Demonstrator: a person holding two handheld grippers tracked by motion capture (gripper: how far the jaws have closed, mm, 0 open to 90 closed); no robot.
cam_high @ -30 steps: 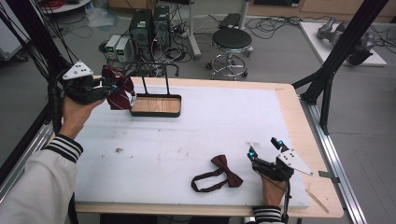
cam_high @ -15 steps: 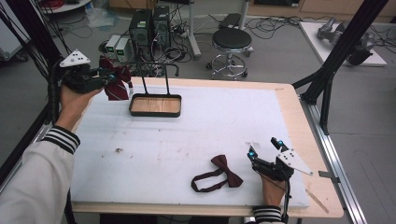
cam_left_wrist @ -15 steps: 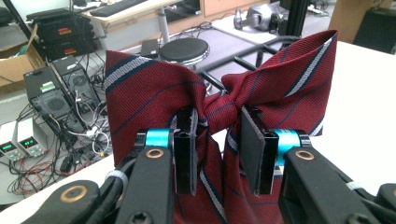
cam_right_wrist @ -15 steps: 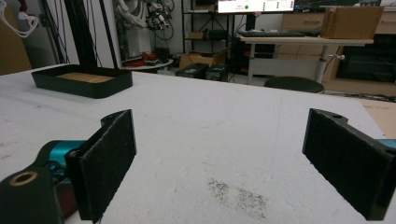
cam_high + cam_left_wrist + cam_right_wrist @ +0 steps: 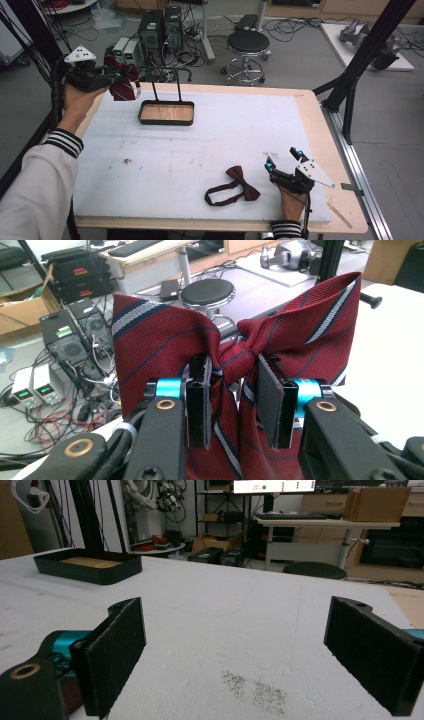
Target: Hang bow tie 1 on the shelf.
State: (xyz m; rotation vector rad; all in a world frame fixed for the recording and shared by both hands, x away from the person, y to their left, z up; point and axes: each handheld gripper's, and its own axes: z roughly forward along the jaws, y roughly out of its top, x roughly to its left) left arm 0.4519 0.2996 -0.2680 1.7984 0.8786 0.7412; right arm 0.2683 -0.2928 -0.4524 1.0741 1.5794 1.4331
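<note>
2 bow ties (image 5: pixel 121 80) (image 5: pixel 235 186), 1 tray (image 5: pixel 166 120), 1 stool (image 5: pixel 248 42).

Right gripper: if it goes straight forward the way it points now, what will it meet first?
Probably nothing soon: ahead of the open right gripper lies bare white table. The black tray sits far off to the left of that line.

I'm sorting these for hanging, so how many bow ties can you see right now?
2. A striped bow tie is clamped at its knot in the left gripper, raised left of the tray stand. A plain bow tie lies on the table beside the open right gripper.
</note>
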